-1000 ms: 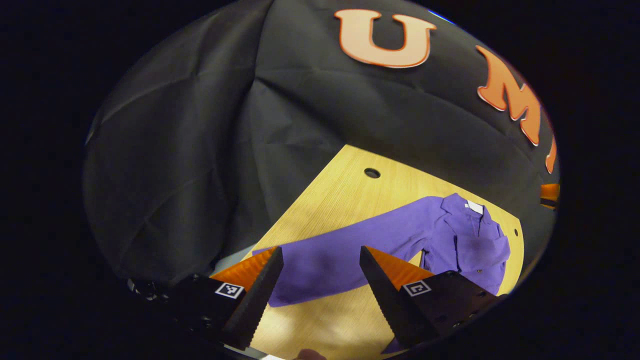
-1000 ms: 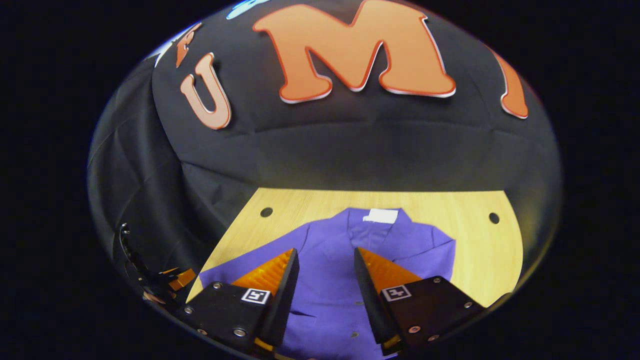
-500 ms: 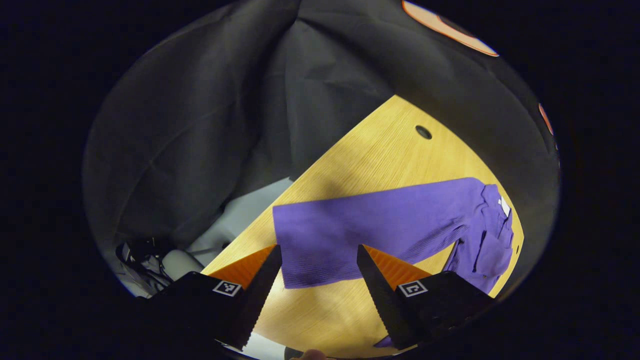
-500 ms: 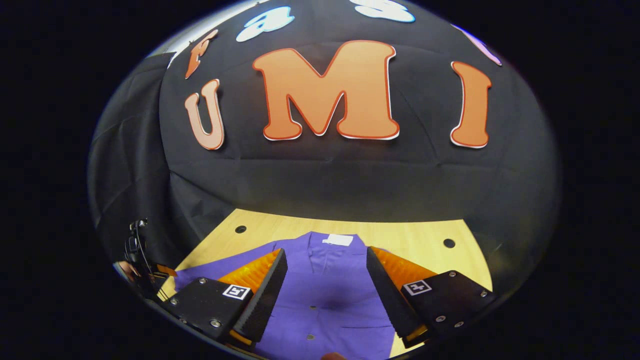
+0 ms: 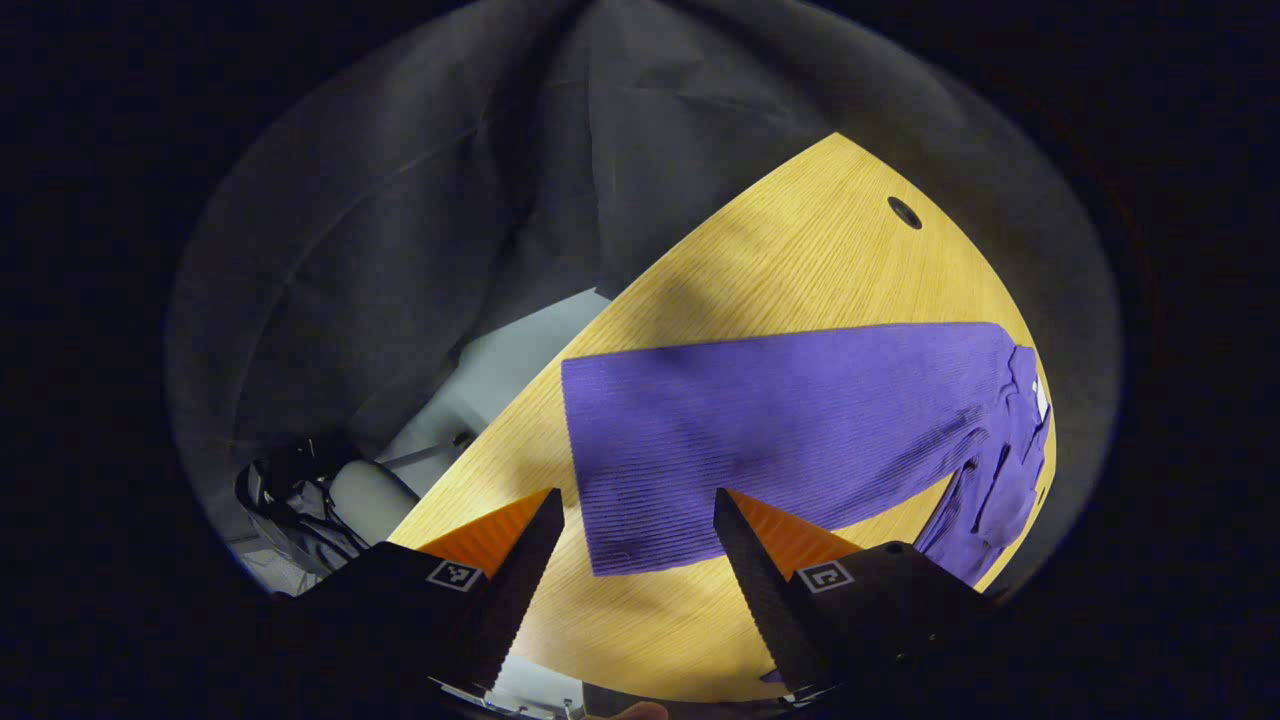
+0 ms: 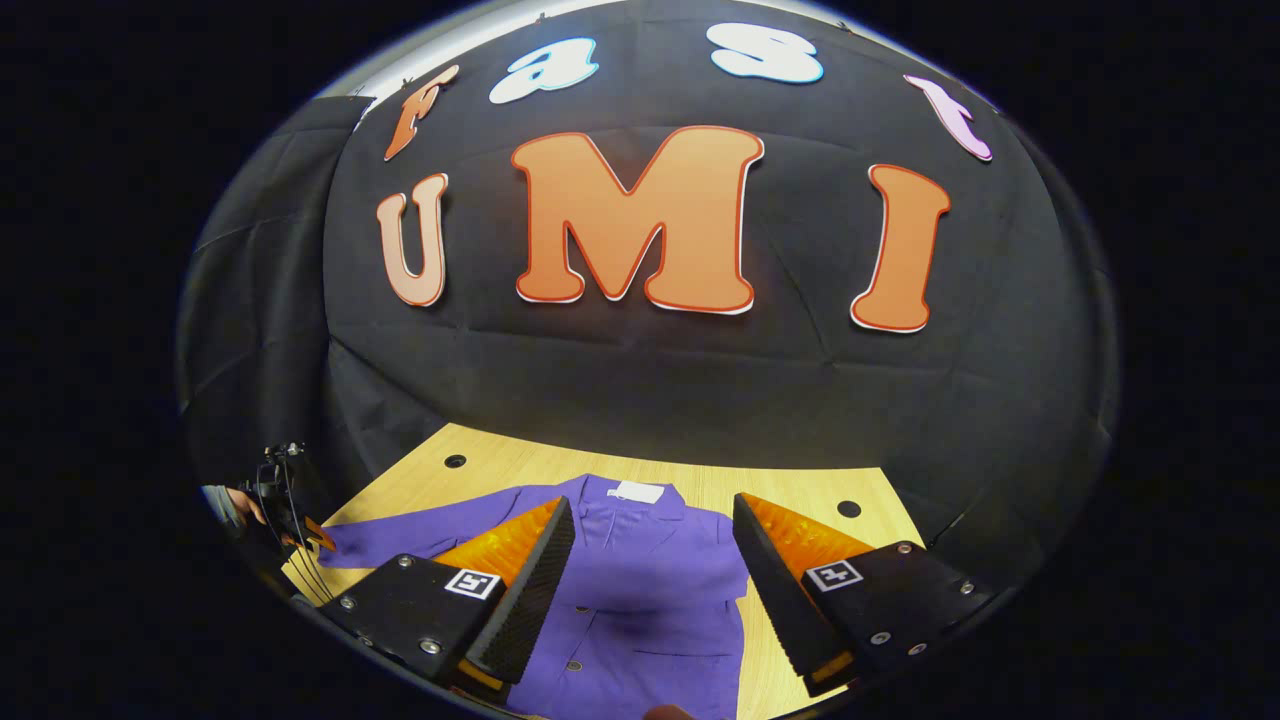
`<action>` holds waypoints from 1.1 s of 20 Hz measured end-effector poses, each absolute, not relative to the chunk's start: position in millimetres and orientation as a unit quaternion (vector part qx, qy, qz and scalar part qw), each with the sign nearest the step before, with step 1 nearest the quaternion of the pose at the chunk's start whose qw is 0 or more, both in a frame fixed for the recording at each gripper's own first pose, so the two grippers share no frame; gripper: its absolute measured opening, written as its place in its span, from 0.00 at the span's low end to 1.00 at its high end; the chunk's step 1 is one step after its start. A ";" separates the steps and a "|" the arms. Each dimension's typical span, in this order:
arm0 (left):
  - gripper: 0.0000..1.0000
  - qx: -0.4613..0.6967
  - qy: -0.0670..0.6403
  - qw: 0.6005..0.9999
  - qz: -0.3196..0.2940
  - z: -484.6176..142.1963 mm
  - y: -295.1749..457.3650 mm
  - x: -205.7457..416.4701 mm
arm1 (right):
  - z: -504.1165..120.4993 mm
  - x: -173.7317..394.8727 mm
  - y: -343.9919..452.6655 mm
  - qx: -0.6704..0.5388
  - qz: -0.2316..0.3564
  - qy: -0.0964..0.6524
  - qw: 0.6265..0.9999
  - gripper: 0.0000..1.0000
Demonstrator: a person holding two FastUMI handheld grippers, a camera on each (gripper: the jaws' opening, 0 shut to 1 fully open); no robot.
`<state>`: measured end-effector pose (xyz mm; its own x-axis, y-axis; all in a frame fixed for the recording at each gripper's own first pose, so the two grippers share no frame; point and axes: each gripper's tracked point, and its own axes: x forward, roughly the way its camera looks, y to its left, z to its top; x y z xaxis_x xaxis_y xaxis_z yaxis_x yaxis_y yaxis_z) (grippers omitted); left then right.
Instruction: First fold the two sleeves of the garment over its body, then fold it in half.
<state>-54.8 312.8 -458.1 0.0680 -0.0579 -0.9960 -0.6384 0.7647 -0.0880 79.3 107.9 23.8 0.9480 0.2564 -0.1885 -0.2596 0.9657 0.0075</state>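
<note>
In the left gripper view, the left gripper (image 5: 637, 540) sits at the bottom centre of the frame with its two fingers spread apart and nothing between them; the gap between the tips frames the lower edge of a purple sleeve (image 5: 760, 435). That sleeve lies flat on the wooden table (image 5: 790, 260), stretched from its squared cuff end at centre frame out toward the right, where it joins the bunched body of the purple garment (image 5: 1005, 470) at the right edge of the frame. A round hole (image 5: 904, 212) in the table shows at upper right, and the table's left edge runs diagonally from upper right to lower left, with pale floor and some dark gear at lower left beyond it. In the right gripper view, the right gripper (image 6: 652, 535) is at the bottom centre, fingers likewise held wide with nothing pinched, hovering above the garment (image 6: 650, 610). The garment lies spread on the table (image 6: 800, 490) in the lower middle of the frame, buttons facing up, a white label (image 6: 641, 491) at its collar on the far side, one sleeve (image 6: 420, 535) reaching toward lower left. There, at the left edge, the other gripper (image 6: 290, 510) appears with part of a hand beside it. Two table holes sit near the far edge.
</note>
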 end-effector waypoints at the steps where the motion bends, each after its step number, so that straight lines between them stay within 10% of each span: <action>1: 0.98 -0.265 0.653 0.676 0.215 -462.4 314.1 -54.5 | 27.4 77.4 104.1 -0.006 0.129 0.089 0.988 0.95; 8: 0.80 -0.247 0.684 0.650 0.220 -469.6 314.3 -50.1 | 37.0 68.0 79.5 0.000 0.113 0.073 0.991 0.95; 12: 0.13 -0.240 0.677 0.661 0.217 -468.6 310.0 -40.3 | 34.5 65.6 66.9 0.015 0.105 0.074 0.992 0.95; 22: 0.08 -0.201 0.664 0.695 0.188 -453.3 313.2 -18.6 | 38.6 65.1 45.8 0.022 0.103 0.069 0.992 0.95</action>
<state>-18.6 313.2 -453.3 0.0479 -0.0054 -0.9988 -0.5286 0.8483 -0.0299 65.1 45.8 38.6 0.9692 0.2076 -0.1325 -0.2017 0.9778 0.0570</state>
